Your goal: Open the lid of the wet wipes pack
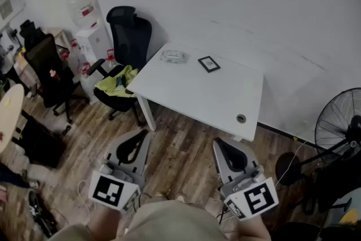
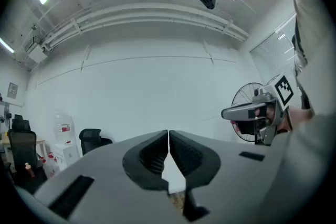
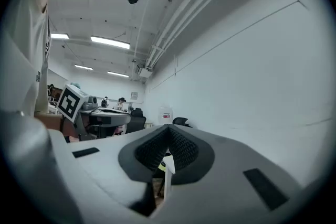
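The wet wipes pack lies flat near the far left corner of the white table, its lid down as far as I can tell at this distance. My left gripper and right gripper are held close to the body over the wooden floor, both well short of the table and pointing toward it. In the left gripper view, the left gripper has its jaws closed tip to tip with nothing between them. The right gripper is likewise shut and empty.
A small black-framed card lies beside the pack, and a cable grommet sits near the table's front right corner. A black office chair with a yellow-green cloth stands left of the table. A water dispenser stands behind it, and a floor fan at the right.
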The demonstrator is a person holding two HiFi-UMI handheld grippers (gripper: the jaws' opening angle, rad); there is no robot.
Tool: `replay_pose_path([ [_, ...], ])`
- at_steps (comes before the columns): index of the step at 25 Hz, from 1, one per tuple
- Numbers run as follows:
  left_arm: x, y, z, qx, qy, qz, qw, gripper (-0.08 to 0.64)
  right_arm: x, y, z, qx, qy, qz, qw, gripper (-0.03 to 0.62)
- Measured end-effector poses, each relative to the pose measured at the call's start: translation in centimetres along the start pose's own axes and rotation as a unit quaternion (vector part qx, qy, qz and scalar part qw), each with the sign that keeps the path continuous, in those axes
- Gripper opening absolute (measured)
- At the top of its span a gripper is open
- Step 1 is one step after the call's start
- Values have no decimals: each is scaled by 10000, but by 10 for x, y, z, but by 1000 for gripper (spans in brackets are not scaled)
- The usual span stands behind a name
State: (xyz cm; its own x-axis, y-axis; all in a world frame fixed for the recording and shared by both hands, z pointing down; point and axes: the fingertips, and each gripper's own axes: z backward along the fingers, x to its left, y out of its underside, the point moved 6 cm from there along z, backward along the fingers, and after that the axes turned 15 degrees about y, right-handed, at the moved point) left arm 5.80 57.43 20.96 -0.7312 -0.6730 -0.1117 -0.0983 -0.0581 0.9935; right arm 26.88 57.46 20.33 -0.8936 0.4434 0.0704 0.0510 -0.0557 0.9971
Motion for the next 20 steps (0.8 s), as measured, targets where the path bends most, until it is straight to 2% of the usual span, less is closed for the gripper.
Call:
replay_pose_path([
  [4,4,4,1,-4,2,0,10000,26,-7,2,2,-39,-49,-213,9998,25],
  [11,6,4,1,90,-77,51,9999,26,-5,4,-1,-114,-189,-282,9994,25],
  [15,7,5,3,92,-120,117,9998,26,-5,3,-1,-220,0,-237,9995,28],
  [16,8,6,4,97,-139,107,9998,27,-6,3,-2,-239,89,-203,9995,64],
  [17,10,8,4,100,-163,79,9998,26,-8,3,-3,-245,167,-164,9994,156],
  [20,16,11,3,73,-207,27,9998,26,-12,7,-9,-206,250,-103,9994,173],
])
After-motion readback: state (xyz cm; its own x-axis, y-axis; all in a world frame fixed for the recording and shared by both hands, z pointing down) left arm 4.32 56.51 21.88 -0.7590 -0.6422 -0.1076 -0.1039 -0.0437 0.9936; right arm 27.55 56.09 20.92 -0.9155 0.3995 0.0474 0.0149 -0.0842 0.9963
